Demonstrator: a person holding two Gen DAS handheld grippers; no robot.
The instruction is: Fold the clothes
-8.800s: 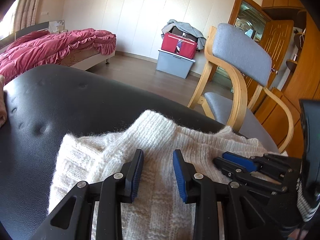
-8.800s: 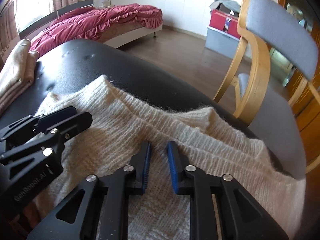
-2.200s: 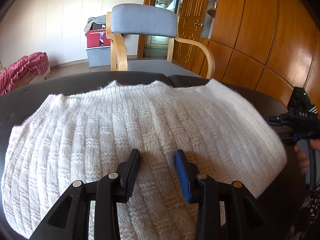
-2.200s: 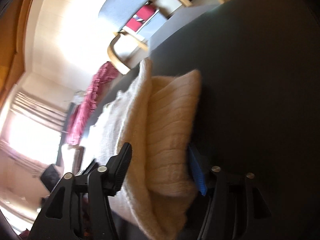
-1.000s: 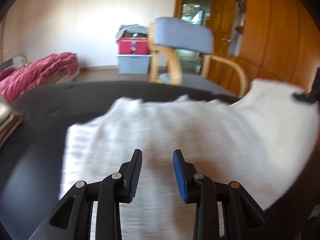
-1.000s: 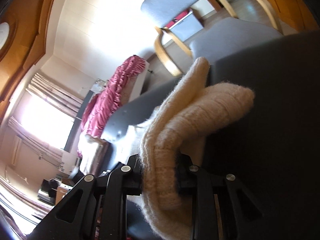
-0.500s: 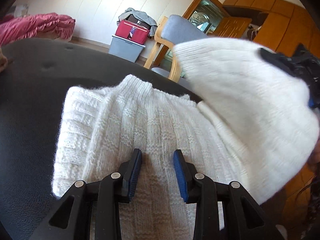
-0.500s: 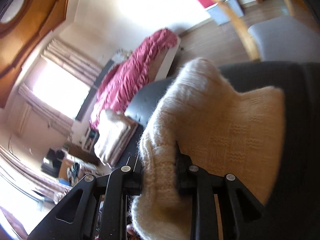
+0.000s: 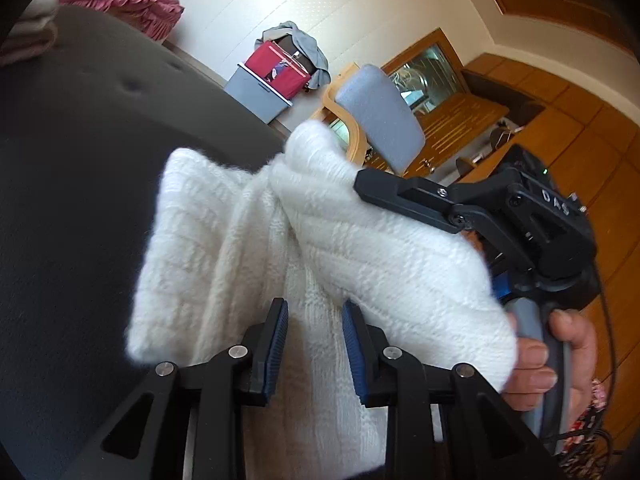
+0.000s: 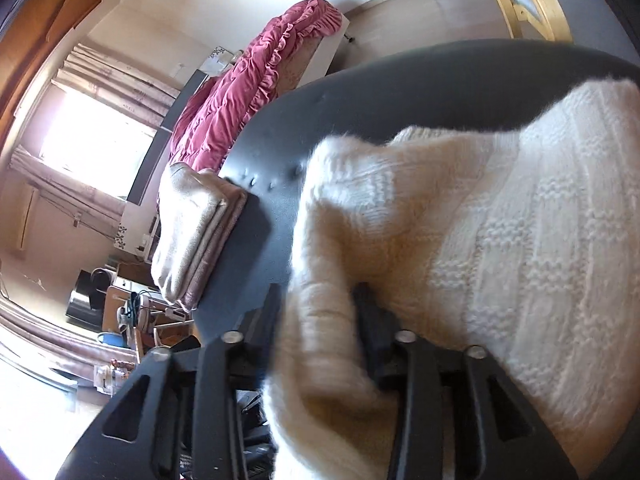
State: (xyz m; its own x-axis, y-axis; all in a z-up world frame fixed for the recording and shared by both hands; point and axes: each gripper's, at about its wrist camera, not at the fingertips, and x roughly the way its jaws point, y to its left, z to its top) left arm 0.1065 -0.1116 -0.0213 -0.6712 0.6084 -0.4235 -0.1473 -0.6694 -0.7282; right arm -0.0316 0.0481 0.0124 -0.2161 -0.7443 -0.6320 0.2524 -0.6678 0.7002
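A grey-cushioned wooden chair (image 9: pixel 378 120) stands upper centre in the left view, a red bag (image 9: pixel 279 68) on a grey bin (image 9: pixel 256 94) beside it. Upper centre in the right view lies a crimson quilt (image 10: pixel 244 80); folded beige cloth (image 10: pixel 192 232) sits at left.

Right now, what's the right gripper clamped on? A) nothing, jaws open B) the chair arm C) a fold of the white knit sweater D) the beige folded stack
C: in the right wrist view the right gripper has its jaws closed on a thick fold of the white knit sweater; the beige folded stack lies apart on the dark surface.
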